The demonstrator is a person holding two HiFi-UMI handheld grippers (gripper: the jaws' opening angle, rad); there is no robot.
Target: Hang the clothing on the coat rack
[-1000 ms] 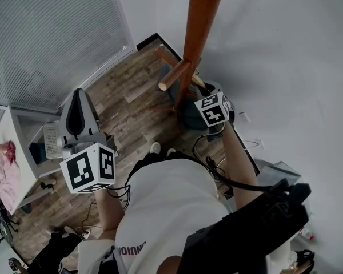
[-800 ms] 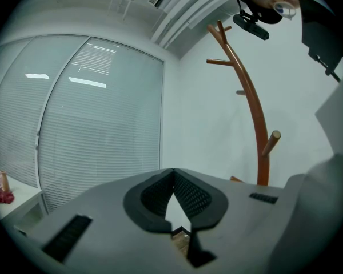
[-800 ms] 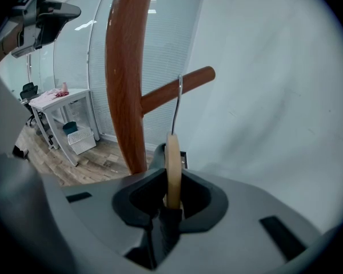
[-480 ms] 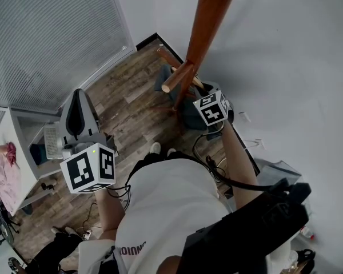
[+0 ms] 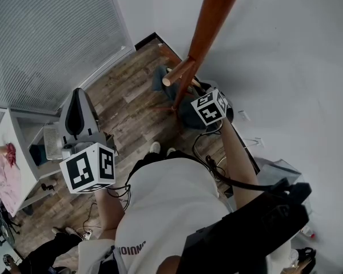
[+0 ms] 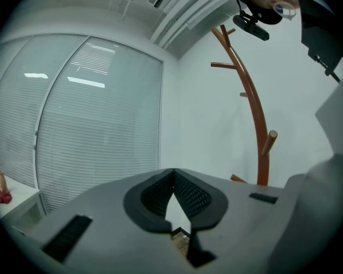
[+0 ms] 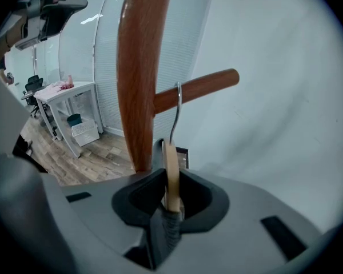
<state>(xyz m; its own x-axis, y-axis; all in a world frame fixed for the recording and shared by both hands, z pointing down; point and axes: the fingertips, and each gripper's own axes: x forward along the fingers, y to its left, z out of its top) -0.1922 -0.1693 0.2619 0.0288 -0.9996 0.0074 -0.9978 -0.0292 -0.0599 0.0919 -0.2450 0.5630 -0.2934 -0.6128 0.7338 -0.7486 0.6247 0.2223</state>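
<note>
While loosening right tool point(image 7: 169, 201) — jaws just opening round hanger point(image 7: 171, 164) — confirm hook point(image 7: 176, 113) seated over coat rack peg point(image 7: 203, 85) ahead, then withdraw straight back; left tool point(image 6: 172, 207) pinched shut, empty.

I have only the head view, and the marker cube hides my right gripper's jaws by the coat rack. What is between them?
Observer: A wooden hanger stands between the jaws of the right gripper, which have just been opening; whether they press it I cannot tell.
Operator: Does it hang on anything?
Observer: Its metal hook rises in front of the peg to the peg's upper edge.
Operator: And the other one?
Observer: The left gripper is shut, with nothing between its jaws.
</note>
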